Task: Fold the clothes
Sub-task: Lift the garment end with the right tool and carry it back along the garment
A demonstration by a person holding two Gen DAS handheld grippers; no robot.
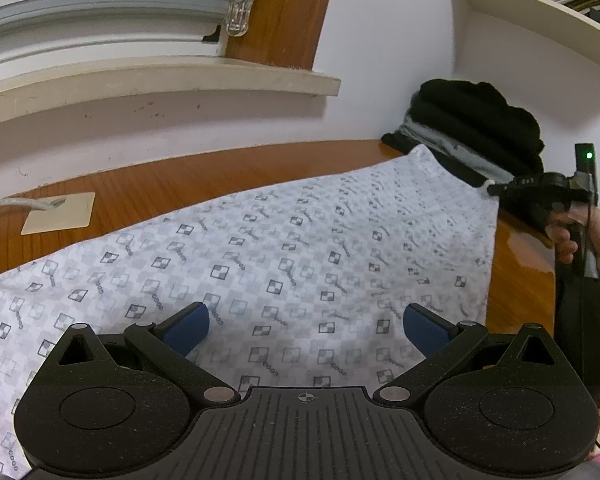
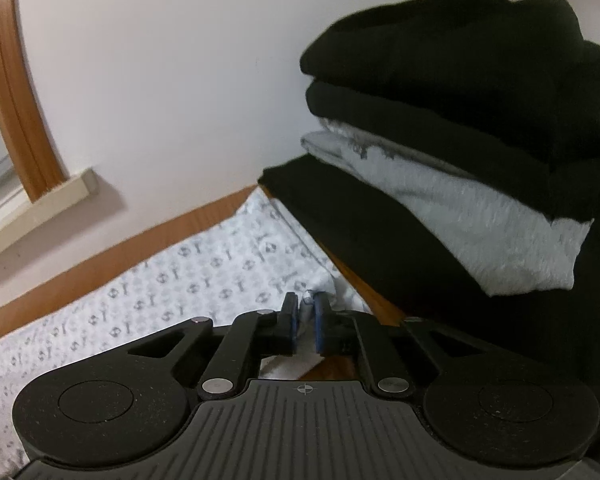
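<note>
Left wrist: white checked cloth (image 1: 300,264) is lying flat, left gripper (image 1: 306,326) gaping above; right gripper (image 2: 305,320) is pinching its corner.

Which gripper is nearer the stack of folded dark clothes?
Right. The right gripper pinches the patterned cloth's corner just beside the stack; the left gripper hovers open over the cloth's middle, farther away.

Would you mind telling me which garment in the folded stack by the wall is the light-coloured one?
The pale grey garment, sandwiched mid-stack: black pieces lie above it and another black piece beneath.
</note>
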